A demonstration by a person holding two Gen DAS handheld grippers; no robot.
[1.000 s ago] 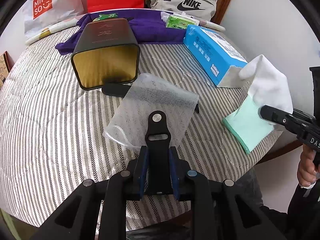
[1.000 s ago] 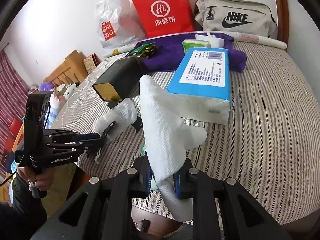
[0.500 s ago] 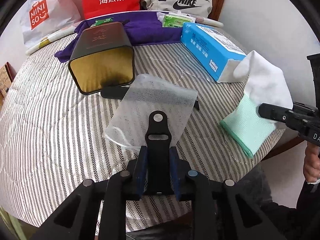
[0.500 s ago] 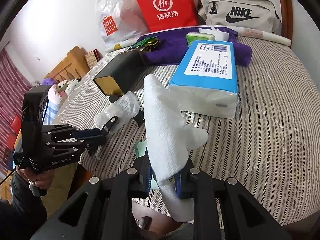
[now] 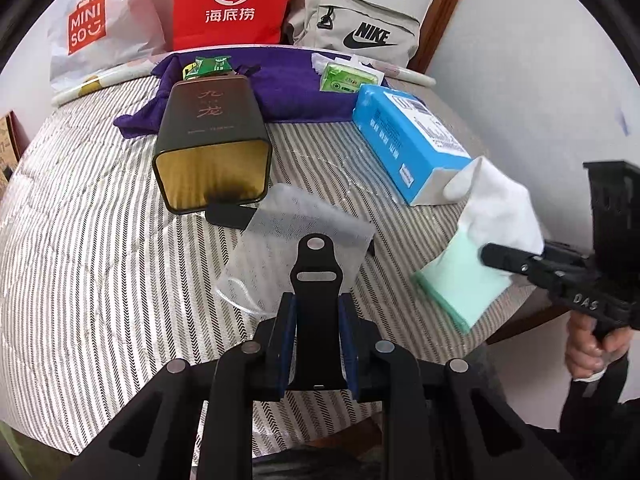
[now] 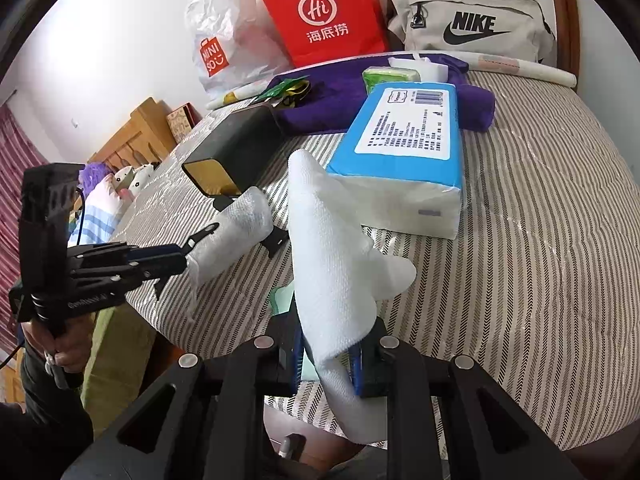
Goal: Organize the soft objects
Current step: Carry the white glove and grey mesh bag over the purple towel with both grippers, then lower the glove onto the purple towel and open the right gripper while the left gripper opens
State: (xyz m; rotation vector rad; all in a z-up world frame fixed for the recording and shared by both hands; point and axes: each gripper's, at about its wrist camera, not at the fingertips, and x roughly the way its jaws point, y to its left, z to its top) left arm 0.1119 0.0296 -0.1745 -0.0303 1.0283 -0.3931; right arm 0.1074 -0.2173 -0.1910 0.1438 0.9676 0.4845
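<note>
We hold the left claw [image 5: 316, 322] clamped on a black strap-like piece [image 5: 317, 276] that sits inside a clear mesh-textured plastic sleeve [image 5: 304, 232]; the sleeve hangs from the claw just above the striped bed [image 5: 100, 264]. The right claw [image 6: 330, 354] is pinched shut on a white tissue [image 6: 332, 248] together with a mint-green cloth [image 5: 460, 284], both lifted at the bed's near edge.

Just behind the sleeve a black tin [image 5: 212, 140] lies on its side, its open mouth turned toward us. We see only its gold lining inside; nothing in it shows. A small black flat piece [image 5: 228, 214] lies touching the tin's lower rim, partly under the sleeve.

To the right, a blue pack of tissues [image 5: 404, 140] lies flat, its near end open and showing the white stack; the tissue in our right claw rises just in front of that end.

Farther back a purple towel [image 5: 288, 92] is spread on the bed, carrying a green snack packet [image 5: 208, 66] and a green-and-white pack of wipes [image 5: 348, 78]. Against the wall stand a white Miniso bag [image 5: 88, 28], a red Haidilao paper bag [image 5: 232, 0] and a beige Nike bag [image 5: 360, 28]; we cannot tell what any of the three holds.
</note>
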